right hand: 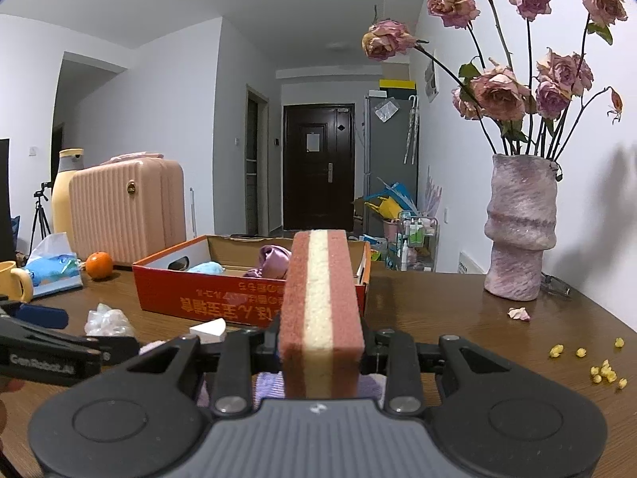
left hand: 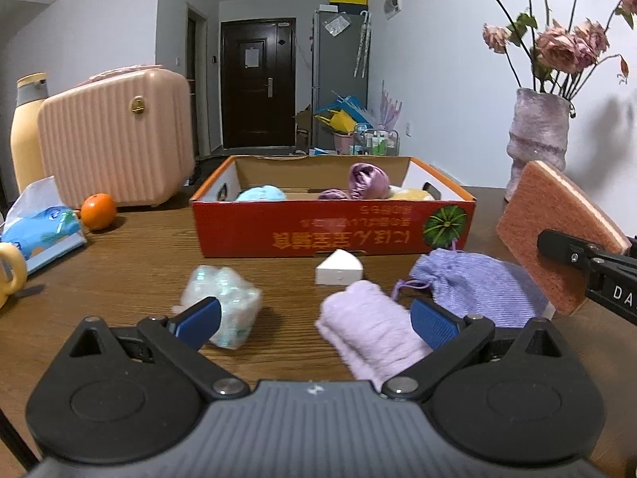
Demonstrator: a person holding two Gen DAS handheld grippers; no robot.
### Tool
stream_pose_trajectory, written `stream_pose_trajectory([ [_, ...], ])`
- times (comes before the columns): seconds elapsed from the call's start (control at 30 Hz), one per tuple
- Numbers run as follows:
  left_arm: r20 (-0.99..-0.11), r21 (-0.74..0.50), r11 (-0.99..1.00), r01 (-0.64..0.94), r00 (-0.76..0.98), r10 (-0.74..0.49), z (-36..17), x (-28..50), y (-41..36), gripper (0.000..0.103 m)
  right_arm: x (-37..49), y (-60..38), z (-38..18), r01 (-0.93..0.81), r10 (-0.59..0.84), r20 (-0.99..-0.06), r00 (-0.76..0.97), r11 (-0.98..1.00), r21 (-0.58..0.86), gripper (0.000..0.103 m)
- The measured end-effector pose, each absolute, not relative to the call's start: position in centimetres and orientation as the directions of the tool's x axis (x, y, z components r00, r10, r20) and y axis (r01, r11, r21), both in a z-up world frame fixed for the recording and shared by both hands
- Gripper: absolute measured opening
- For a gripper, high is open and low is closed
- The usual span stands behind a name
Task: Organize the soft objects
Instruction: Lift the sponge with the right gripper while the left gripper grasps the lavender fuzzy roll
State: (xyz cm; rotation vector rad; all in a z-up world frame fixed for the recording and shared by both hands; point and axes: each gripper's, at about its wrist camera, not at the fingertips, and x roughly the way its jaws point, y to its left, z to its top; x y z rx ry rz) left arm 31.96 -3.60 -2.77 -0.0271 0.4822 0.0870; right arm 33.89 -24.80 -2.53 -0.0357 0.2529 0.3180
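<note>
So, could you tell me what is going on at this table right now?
A person is sorting soft things into the red cardboard box with two handheld grippers. The right gripper is shut on a pink sponge, held up off the table, near the box. The left gripper is open and low over the table, between a wrapped plastic bundle and a lilac folded cloth. A purple drawstring pouch and a white wedge sponge also wait outside the box.
</note>
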Motion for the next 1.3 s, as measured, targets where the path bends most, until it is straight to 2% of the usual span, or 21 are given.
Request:
stream_pose_trajectory([
  [0.23,-0.503,0.009,0.997,-0.071,0.862,0.066,-3.5,33.6,-6.1,0.103,34.1,-26.3,-2.5,-0.313,0.302,-0.246,0.921,0.95,-0.008,0.03],
  [0.57,-0.577,0.095,0.992,-0.087,0.807,0.126,-5.4,35.4,-8.6,0.103,34.3,-27.3,-2.6,-0.312,0.301,-0.249,0.921,0.95,-0.008,0.03],
  [0.8,-0.589,0.102,0.991,-0.091,0.797,0.133,-6.0,35.8,-8.5,0.103,34.6,-26.9,-3.1,-0.316,0.299,-0.266,0.917,0.949,-0.022,0.03],
  [0.87,-0.597,0.105,0.991,-0.086,0.792,0.132,-6.1,36.0,-8.5,0.099,34.7,-26.6,-3.3,-0.311,0.291,-0.271,0.918,0.95,-0.031,0.03],
  [0.93,-0.605,0.101,0.992,-0.08,0.786,0.125,-6.2,36.3,-8.4,0.084,34.7,-26.4,-3.4,-0.308,0.285,-0.274,0.918,0.951,-0.043,0.03],
  [0.97,-0.611,0.093,0.993,-0.076,0.783,0.117,-6.2,36.3,-8.4,0.081,34.8,-26.2,-3.5,-0.307,0.283,-0.277,0.919,0.95,-0.05,0.03],
  [1.03,-0.62,0.072,0.995,-0.065,0.779,0.095,-6.3,36.4,-8.2,0.062,34.7,-26.0,-3.6,-0.306,0.278,-0.277,0.92,0.95,-0.062,0.03],
  [1.07,-0.621,0.069,0.996,-0.063,0.779,0.092,-6.3,36.5,-8.1,0.058,34.7,-25.9,-3.7,-0.305,0.276,-0.276,0.92,0.95,-0.064,0.03],
  [1.13,-0.619,0.067,0.996,-0.064,0.78,0.092,-6.3,36.5,-8.0,0.054,34.7,-25.8,-3.7,-0.299,0.273,-0.276,0.922,0.953,-0.055,0.03],
  [1.3,-0.608,0.05,0.997,-0.062,0.79,0.08,-5.9,36.2,-7.5,0.05,34.4,-25.5,-3.5,-0.286,0.266,-0.272,0.925,0.958,-0.034,0.03],
])
